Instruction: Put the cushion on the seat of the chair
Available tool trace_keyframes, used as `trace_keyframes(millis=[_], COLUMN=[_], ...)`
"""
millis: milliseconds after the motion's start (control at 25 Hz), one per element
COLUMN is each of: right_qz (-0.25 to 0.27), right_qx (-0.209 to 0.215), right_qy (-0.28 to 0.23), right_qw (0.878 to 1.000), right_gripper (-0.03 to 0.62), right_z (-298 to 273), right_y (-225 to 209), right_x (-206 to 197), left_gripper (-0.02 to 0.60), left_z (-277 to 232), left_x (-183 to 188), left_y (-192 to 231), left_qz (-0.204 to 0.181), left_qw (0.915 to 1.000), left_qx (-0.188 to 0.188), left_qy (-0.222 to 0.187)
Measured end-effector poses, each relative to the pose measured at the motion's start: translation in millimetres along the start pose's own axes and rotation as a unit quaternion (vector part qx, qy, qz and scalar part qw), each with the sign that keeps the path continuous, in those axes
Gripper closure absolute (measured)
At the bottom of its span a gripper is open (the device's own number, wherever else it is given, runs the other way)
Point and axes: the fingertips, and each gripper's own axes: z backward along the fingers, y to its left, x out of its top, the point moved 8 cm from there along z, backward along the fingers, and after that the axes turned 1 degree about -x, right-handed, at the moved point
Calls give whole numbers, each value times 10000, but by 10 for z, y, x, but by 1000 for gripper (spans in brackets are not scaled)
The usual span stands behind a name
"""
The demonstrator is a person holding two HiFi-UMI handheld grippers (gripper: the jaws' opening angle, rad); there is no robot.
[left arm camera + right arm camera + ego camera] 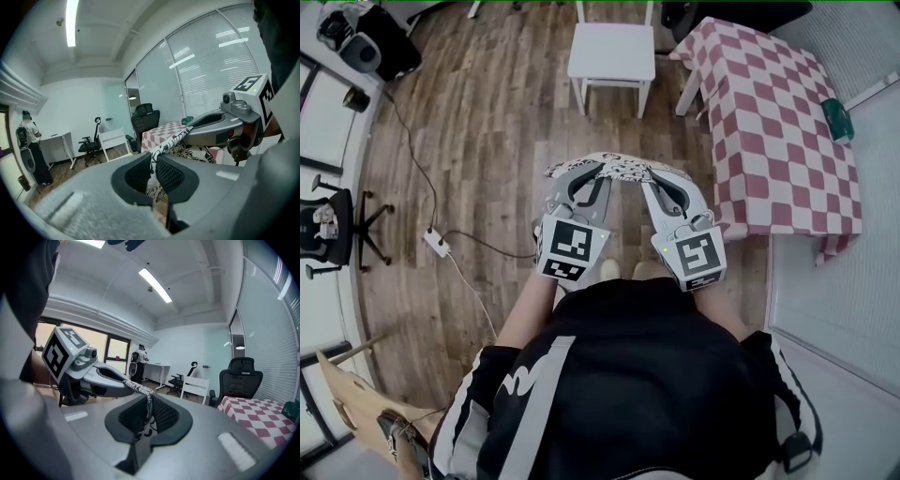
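Two units, left gripper (152, 163) and right gripper (149, 405), each clenched on cushion (619, 168) spanning between them; chair (612, 52) ahead.

I count two grippers in my hands, my left gripper (153, 164) and my right gripper (149, 404), and one patterned cushion (622, 167). There is one white chair (612, 52), one checked table (778, 131), one green thing (837, 119), one power strip (437, 243) and one white desk (58, 137). Black office chairs number two: the small office chair (91, 143) and the tall office chair (144, 119). One person (29, 140) stands far off.
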Motion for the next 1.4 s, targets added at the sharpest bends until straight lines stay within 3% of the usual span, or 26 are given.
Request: trace_keyframes(millis=[480,1400], right_qz=[20,175], right_qx=[-60,236], right_qy=[214,489], right_qw=[9998,9984], right_gripper=[582,582], right_z=[-213,-1345], right_y=[19,-1090], right_x=[-66,-284], left_gripper=[566,565], left_z=[-114,-1438], left_x=[-146,-138], left_y=[184,887], left_qz=[-53,4], left_qw=[9998,9988], left_qx=[-177,-73], left_qy=[120,494])
